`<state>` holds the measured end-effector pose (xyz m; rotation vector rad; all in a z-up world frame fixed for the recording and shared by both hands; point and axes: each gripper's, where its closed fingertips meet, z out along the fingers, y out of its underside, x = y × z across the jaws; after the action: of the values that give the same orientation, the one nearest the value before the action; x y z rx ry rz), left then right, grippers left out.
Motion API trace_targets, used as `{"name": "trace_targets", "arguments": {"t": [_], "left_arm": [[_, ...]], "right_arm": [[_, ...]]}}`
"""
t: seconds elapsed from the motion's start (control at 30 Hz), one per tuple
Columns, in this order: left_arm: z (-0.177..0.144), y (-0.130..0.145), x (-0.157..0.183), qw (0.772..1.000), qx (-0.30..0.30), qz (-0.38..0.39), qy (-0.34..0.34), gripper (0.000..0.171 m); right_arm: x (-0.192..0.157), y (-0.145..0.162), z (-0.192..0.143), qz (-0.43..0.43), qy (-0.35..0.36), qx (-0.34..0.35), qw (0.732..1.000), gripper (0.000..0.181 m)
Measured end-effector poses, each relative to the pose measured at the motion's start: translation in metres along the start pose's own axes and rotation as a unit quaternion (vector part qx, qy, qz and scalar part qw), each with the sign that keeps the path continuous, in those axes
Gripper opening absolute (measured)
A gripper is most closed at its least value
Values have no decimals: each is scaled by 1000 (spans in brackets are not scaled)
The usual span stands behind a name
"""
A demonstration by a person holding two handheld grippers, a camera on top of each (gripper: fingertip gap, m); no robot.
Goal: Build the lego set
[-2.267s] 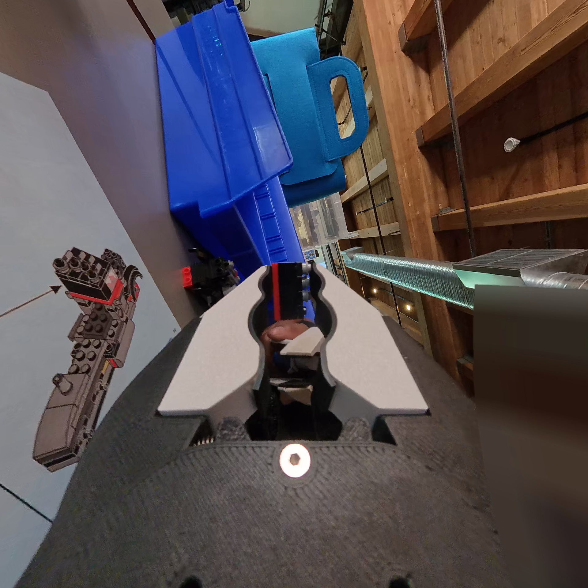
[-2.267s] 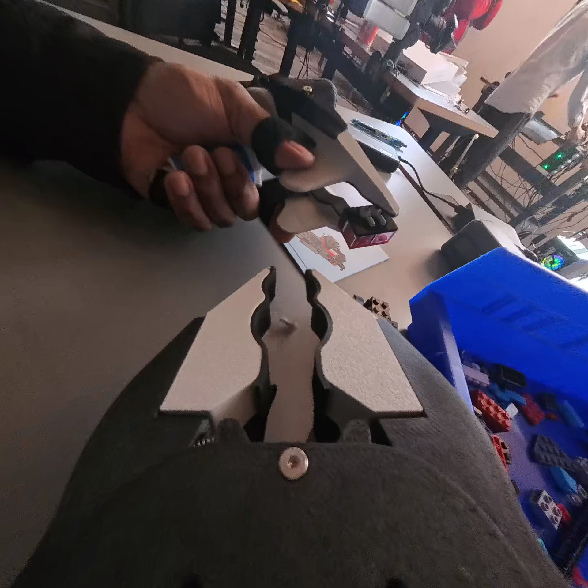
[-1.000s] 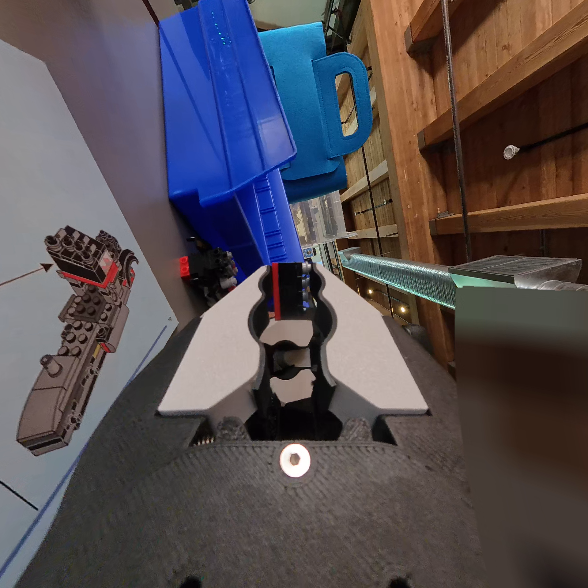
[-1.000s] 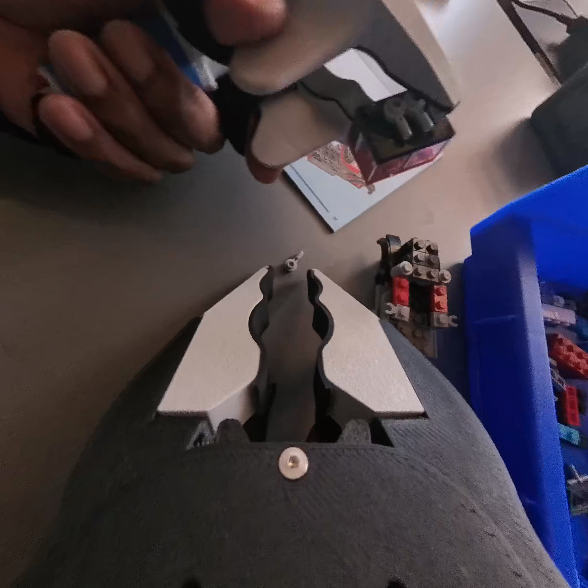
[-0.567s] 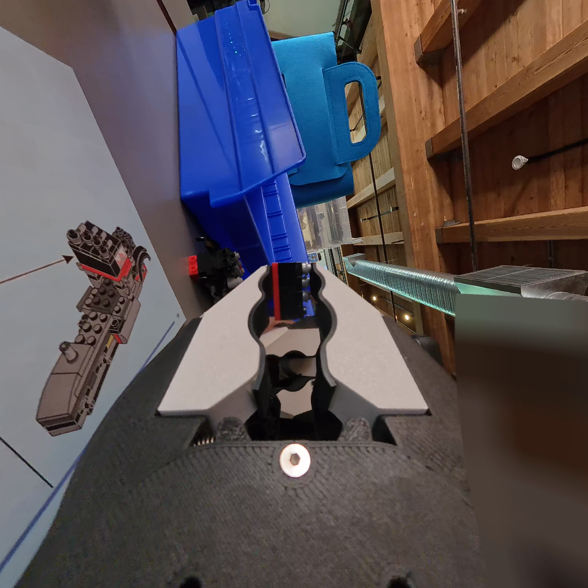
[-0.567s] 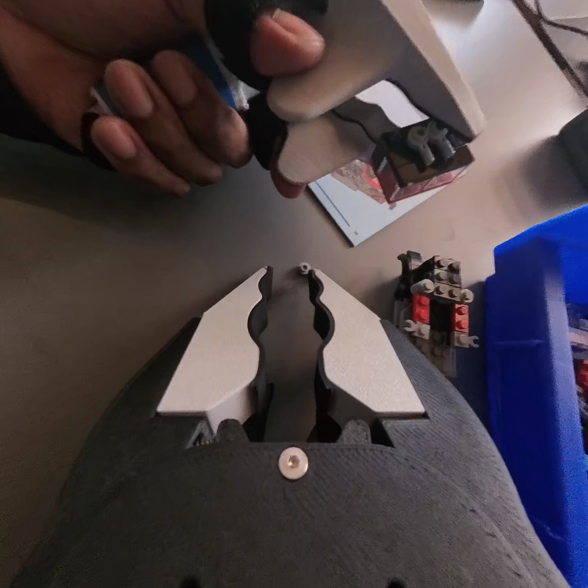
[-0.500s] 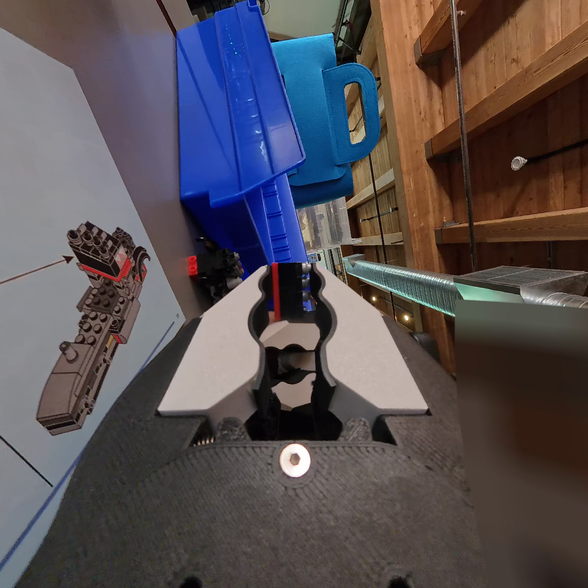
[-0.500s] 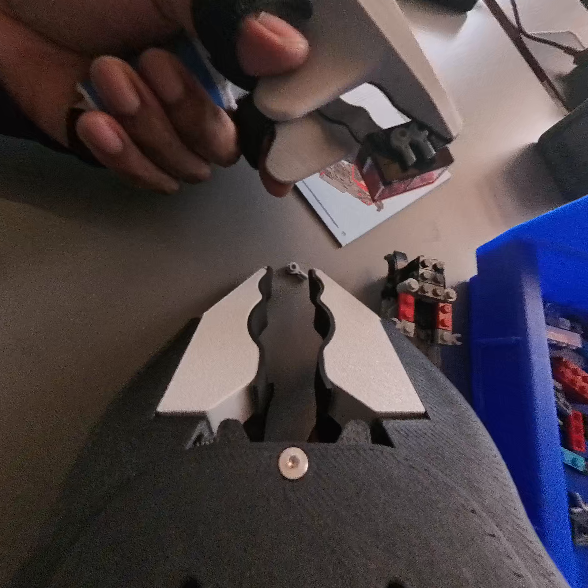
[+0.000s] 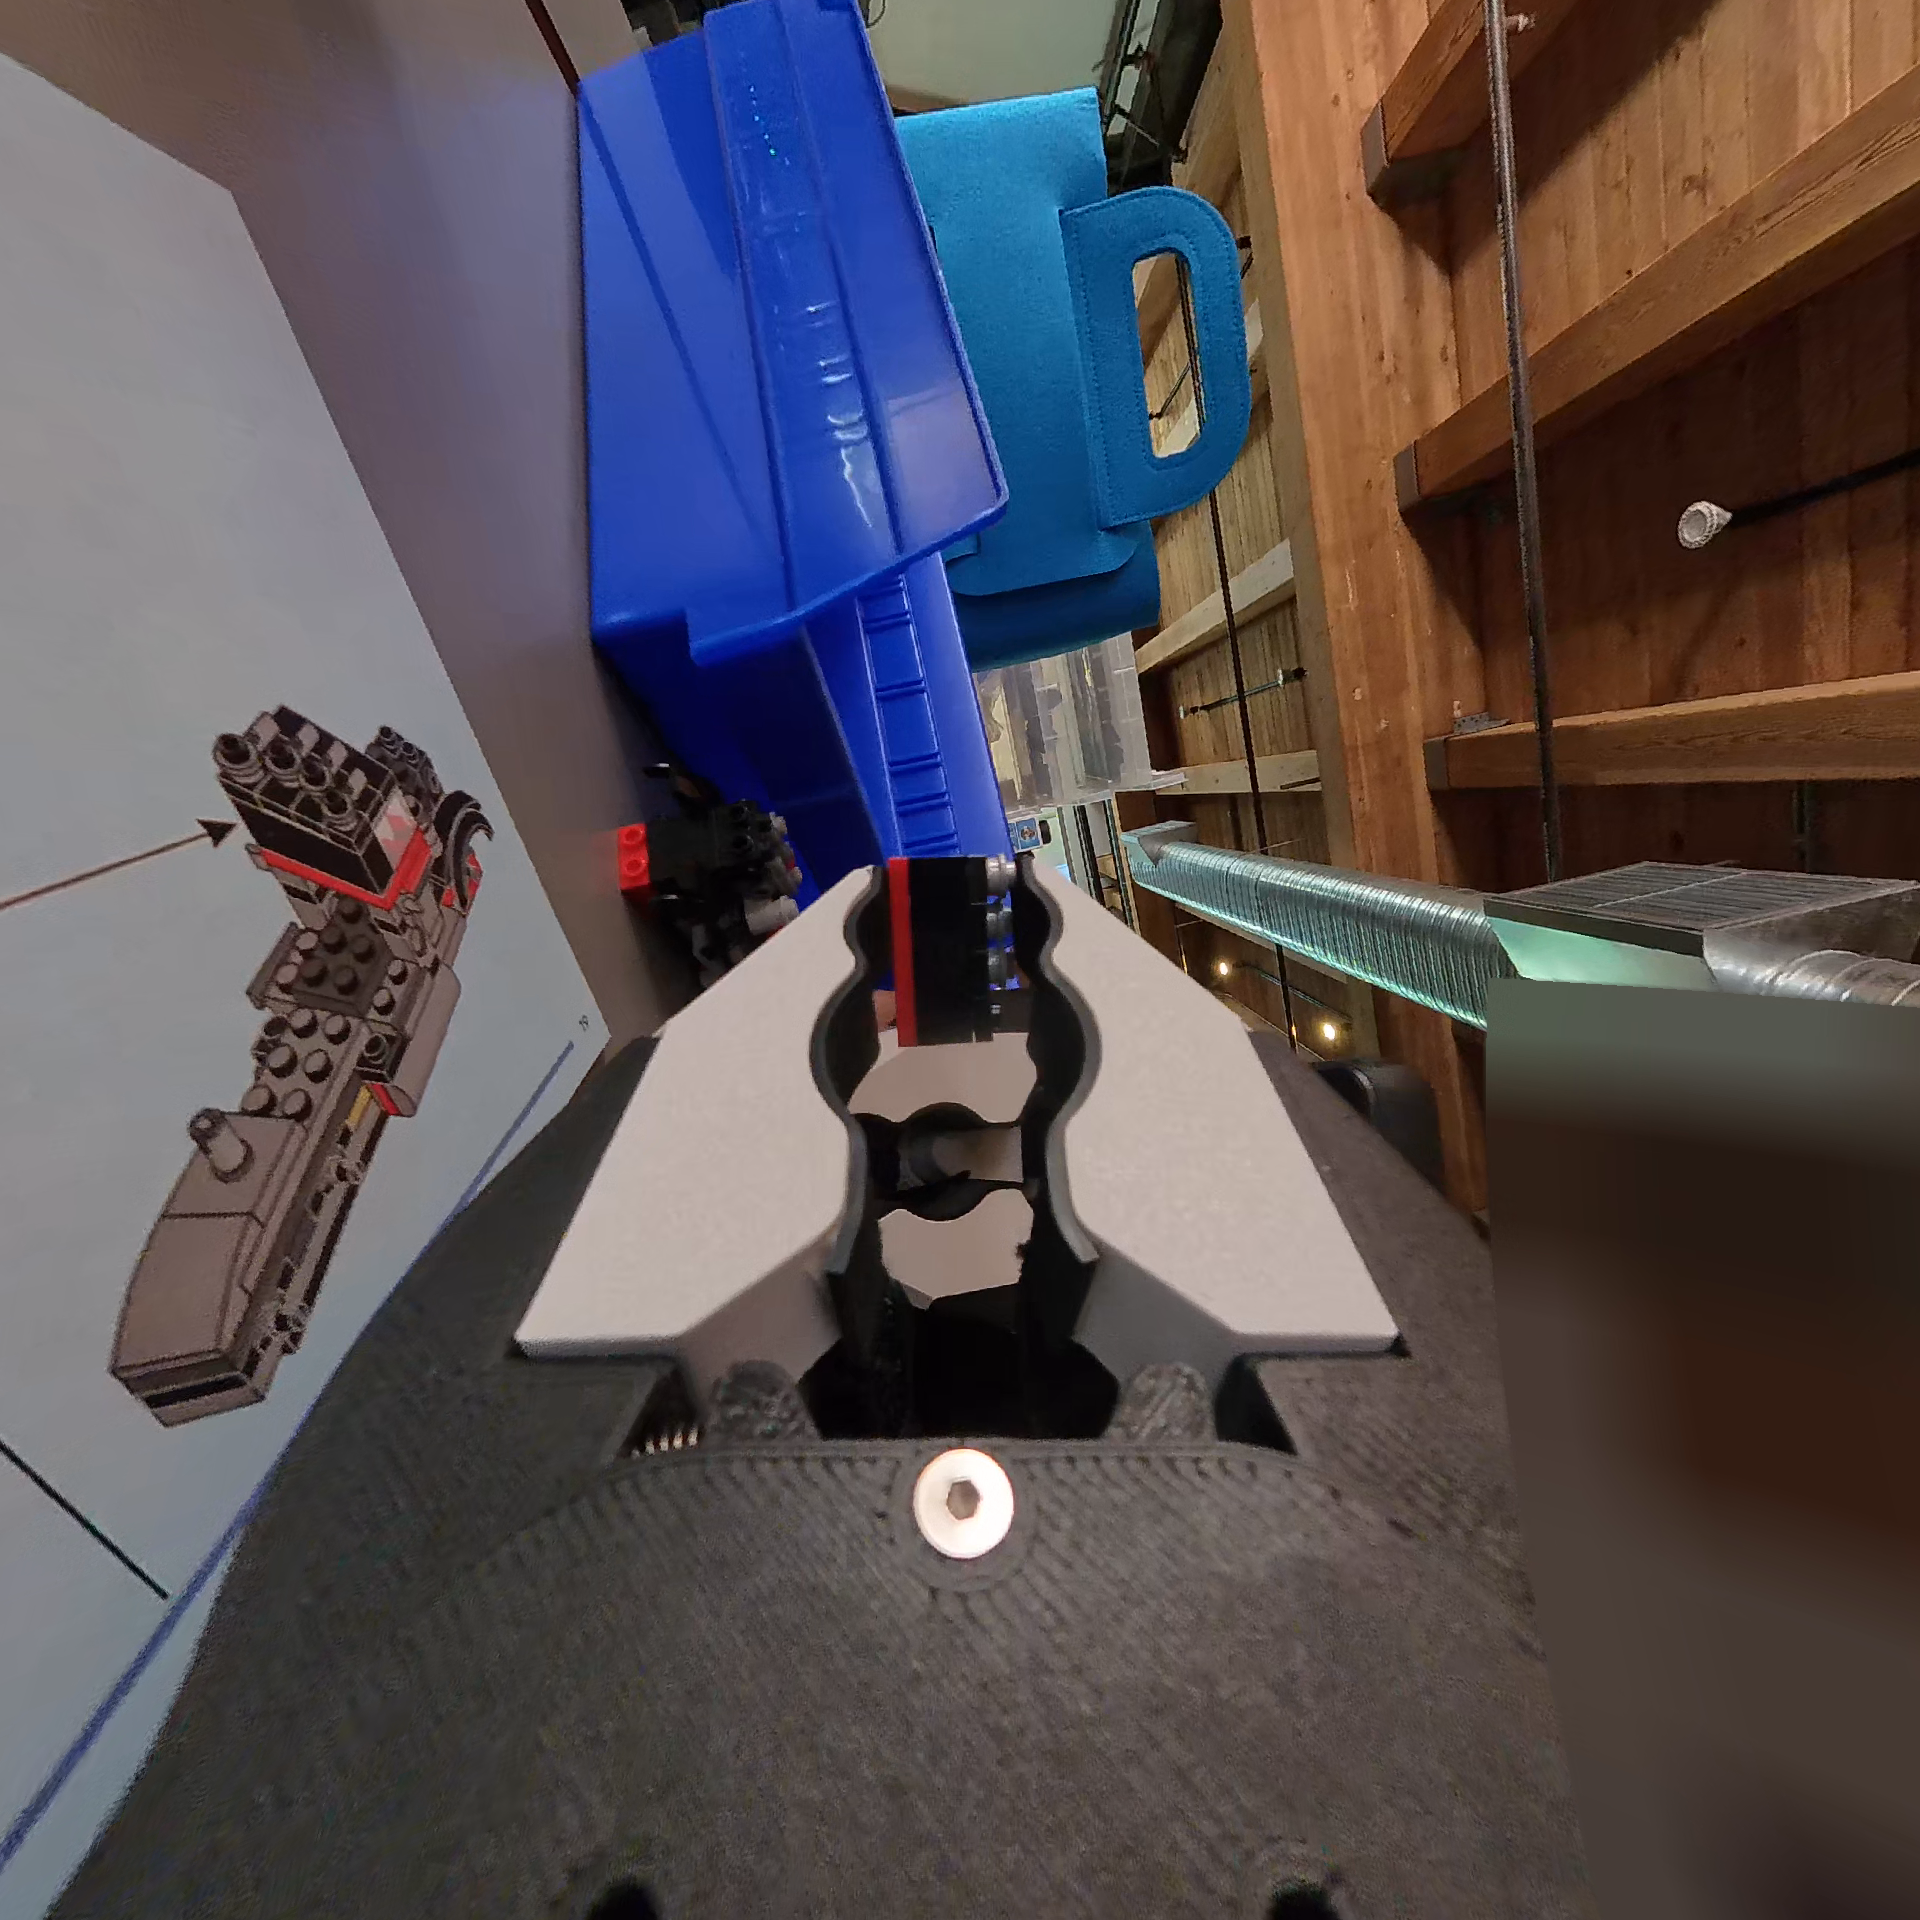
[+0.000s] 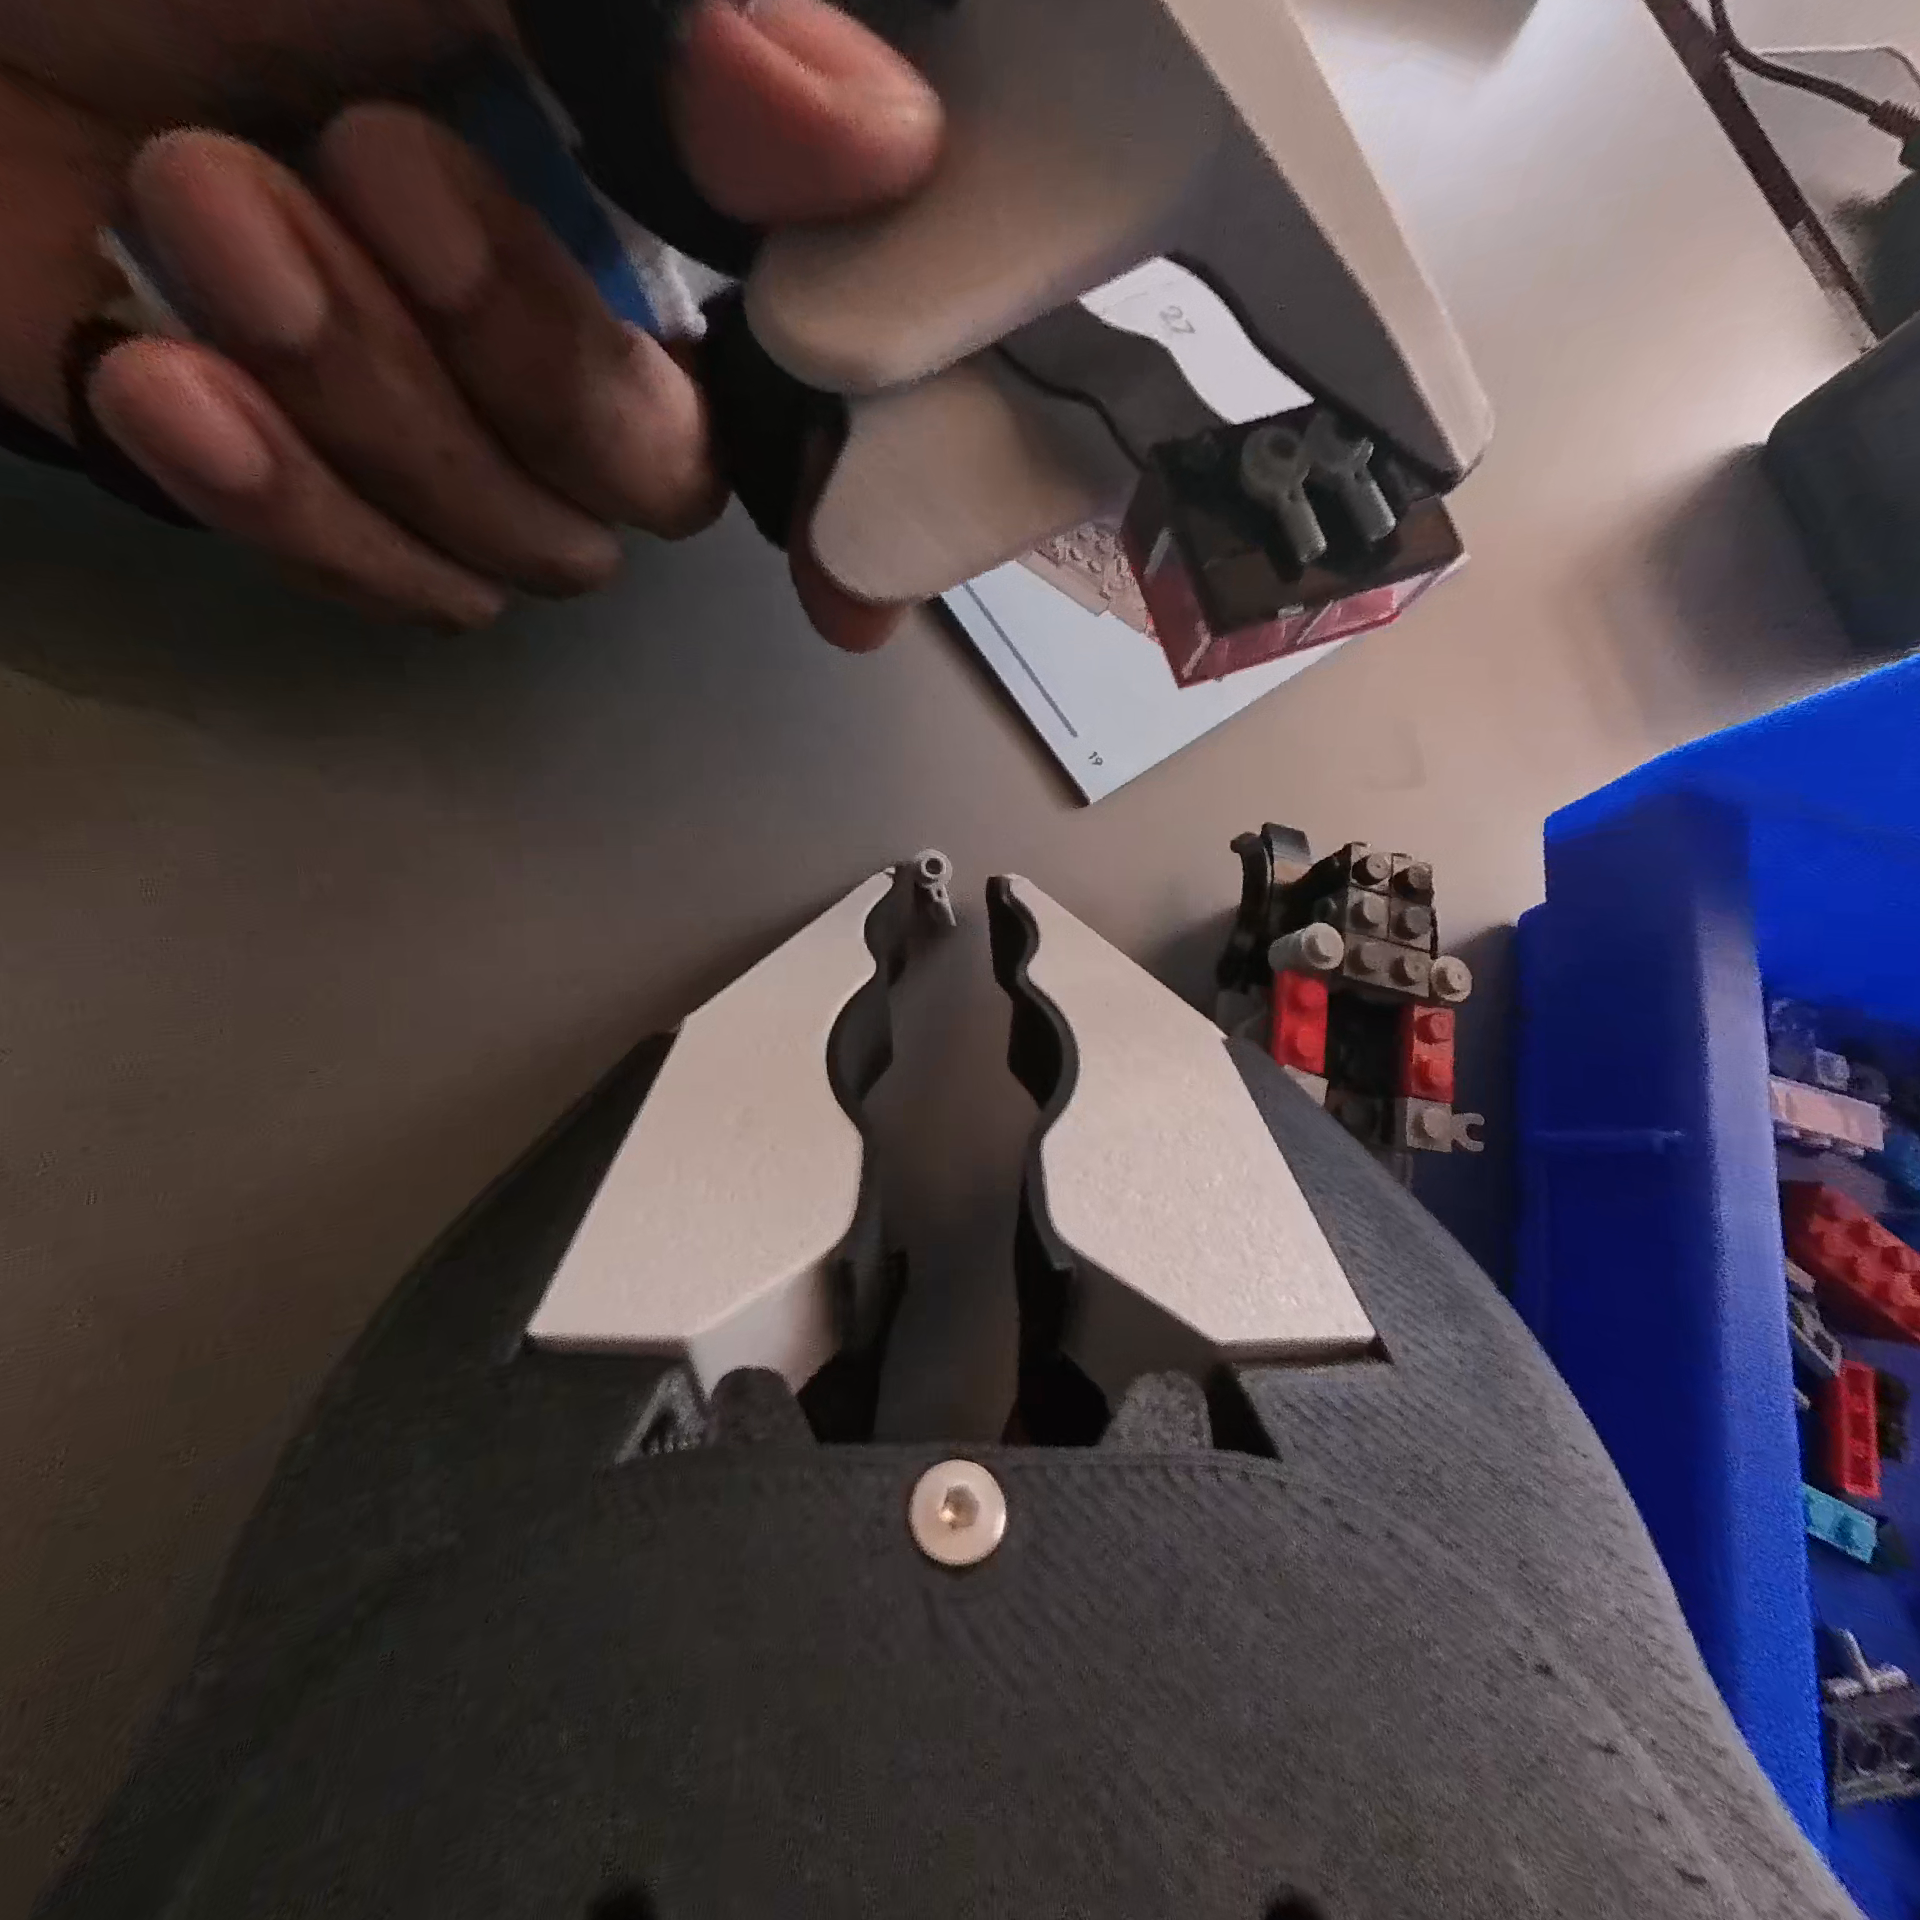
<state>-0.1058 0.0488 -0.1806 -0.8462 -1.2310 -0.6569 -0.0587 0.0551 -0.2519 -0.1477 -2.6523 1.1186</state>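
Note:
My left gripper (image 9: 948, 878) is shut on a small black and red lego block (image 9: 940, 956) with grey studs, held in the air. The right wrist view also shows this gripper (image 10: 1299, 499) and the block (image 10: 1288, 566), with grey pins on top, above the instruction sheet (image 10: 1091, 717). My right gripper (image 10: 945, 888) is open, low over the grey table. A tiny grey lego piece (image 10: 935, 883) lies between its tips, close to the left finger. The partly built black, grey and red model (image 10: 1351, 997) lies to the right, and also shows in the left wrist view (image 9: 717, 873).
A blue bin (image 10: 1662, 1143) of loose bricks stands right of the model, and in the left wrist view (image 9: 748, 416) it has a blue felt bag (image 9: 1049, 416) behind it. The instruction sheet (image 9: 208, 623) shows a build drawing. A person's hand (image 10: 416, 343) holds the left gripper. The grippers' ends are close to 8 cm from one another.
My right gripper has tilted down and closed in on the tiny grey piece, which now sits between its tips. The left gripper still holds the block and has barely moved.

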Motion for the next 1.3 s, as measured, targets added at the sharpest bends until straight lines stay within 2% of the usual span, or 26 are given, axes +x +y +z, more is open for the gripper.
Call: {"name": "trace_targets", "arguments": {"t": [0.17,0.27,0.47,0.67,0.77,0.87,1.3], "left_arm": [[0,0,-1,1000,-2,-5,0,24],[0,2,-3,1000,-6,-11,-5,23],[0,6,-8,999,-14,-27,-16,23],[0,10,-10,999,-22,-46,-19,23],[1,12,-12,998,-24,-55,-20,23],[1,12,-12,998,-24,-59,-18,24],[3,19,-13,997,-34,-68,-21,24]], "right_arm": [[-2,0,0,3,-9,0,1000,14],[-3,1,0,1,-13,-2,1000,5],[-4,0,-6,-4,-26,9,1000,5],[7,-35,-40,-17,-30,102,994,4],[17,-51,-48,-39,-8,127,991,4],[24,-59,-46,-53,11,127,990,4],[22,-52,-32,-63,18,107,992,4]]}}
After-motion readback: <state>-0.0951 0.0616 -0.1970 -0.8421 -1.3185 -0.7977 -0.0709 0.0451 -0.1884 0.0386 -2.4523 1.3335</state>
